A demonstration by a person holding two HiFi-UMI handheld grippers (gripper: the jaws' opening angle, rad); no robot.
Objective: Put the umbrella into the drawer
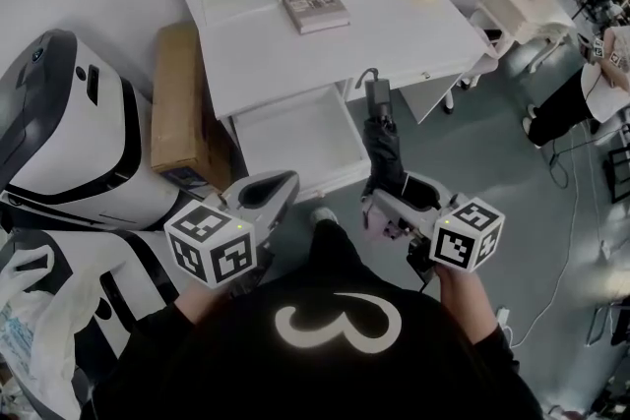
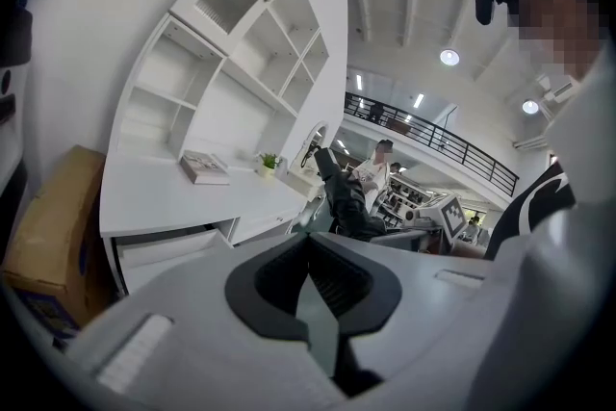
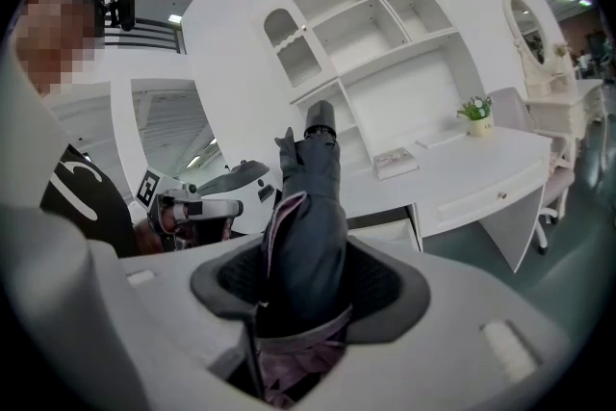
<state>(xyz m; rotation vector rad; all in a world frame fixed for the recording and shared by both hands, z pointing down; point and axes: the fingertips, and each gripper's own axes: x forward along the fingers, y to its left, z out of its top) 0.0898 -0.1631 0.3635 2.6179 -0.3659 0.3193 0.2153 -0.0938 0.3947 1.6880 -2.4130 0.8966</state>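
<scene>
Your right gripper's (image 3: 306,298) fingers (image 3: 390,289) are clamped on the folded umbrella (image 3: 313,207). They pinch the bunched cloth at its near end, where some pinkish lining spills out below them. The rest of the dark roll juts away from you, ending in what looks like a short black handle at the far tip. It is held in the air just right of the open drawer (image 1: 295,141), which is pulled out from under the white desk (image 1: 394,39) and looks bare inside. Your left gripper's (image 1: 281,187) fingers (image 2: 332,279) are pressed together on nothing, and it hovers at the near left of the drawer. Expect the umbrella to be light, with soft, somewhat slippery fabric over a stiff core. A pinch on loose cloth alone may let the roll sag or slide. The firmer hold is probably around the middle, where the ribs back the fabric. The drawer looks shallow, so you would likely need to lay the umbrella flat along its length before letting go.
</scene>
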